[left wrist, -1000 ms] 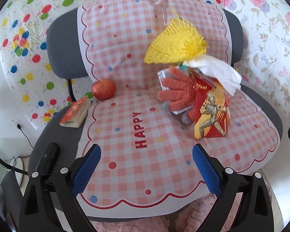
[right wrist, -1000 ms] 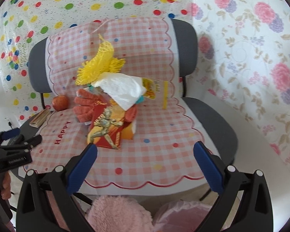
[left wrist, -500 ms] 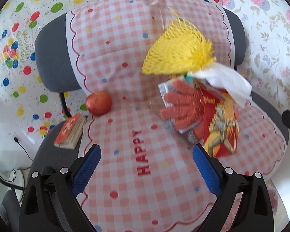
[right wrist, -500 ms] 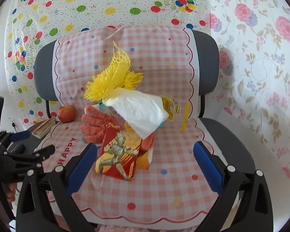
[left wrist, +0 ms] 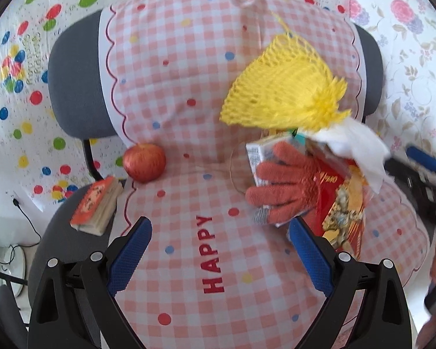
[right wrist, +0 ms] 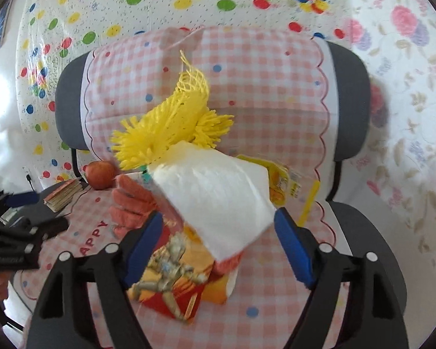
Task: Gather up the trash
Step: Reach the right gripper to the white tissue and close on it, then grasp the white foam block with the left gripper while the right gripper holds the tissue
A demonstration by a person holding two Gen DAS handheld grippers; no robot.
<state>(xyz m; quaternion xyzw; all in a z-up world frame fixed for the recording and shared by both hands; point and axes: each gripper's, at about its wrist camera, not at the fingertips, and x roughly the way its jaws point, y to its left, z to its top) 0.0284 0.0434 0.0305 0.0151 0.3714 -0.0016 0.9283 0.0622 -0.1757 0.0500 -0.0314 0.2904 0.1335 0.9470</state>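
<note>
Where the pink checked cloth (left wrist: 189, 261) covers the grey chair (left wrist: 72, 87), red letters spell "HAPPY" (left wrist: 210, 254). On its seat, at two o'clock in the left wrist view, the trash lies heaped: a yellow foam fruit net (left wrist: 282, 93), a white tissue (right wrist: 218, 195), an orange knit glove (left wrist: 279, 186) and a red snack bag (left wrist: 337, 212) printed with an armoured figure. The right gripper (right wrist: 218, 244) points down at the heap, jaws closing, tissue and bag between the blue pads but not pinched. The left gripper (left wrist: 218, 256) hangs open over bare cloth, the glove just beyond its right pad. An apple (left wrist: 144, 162) and a small book (left wrist: 97, 206) sit at ten o'clock.
</note>
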